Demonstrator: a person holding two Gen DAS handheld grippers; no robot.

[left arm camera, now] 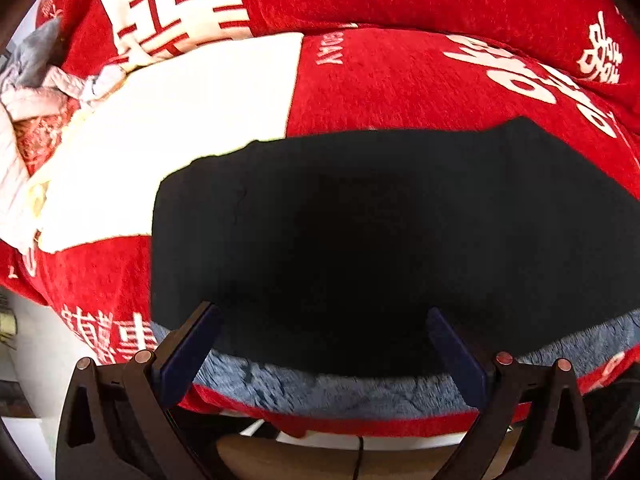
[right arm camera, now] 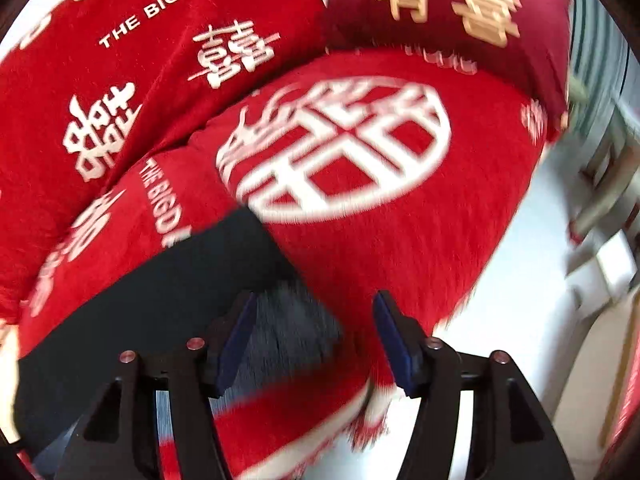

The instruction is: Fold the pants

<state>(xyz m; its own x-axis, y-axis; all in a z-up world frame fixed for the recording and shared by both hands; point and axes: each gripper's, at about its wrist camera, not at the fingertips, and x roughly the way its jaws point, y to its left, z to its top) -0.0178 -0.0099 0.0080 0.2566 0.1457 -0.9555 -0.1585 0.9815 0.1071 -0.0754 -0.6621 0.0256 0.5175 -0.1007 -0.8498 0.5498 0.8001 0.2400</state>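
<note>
Folding pants on red blanket | left gripper jaws apart, empty | right gripper jaws apart, empty | align edges squarely before pressing flat.

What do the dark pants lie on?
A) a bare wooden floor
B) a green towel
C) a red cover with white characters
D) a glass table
C: the dark pants lie flat on a red cover with white characters, seen around them in both wrist views; a strip of blue-grey fuzzy lining shows along their near edge.
</note>
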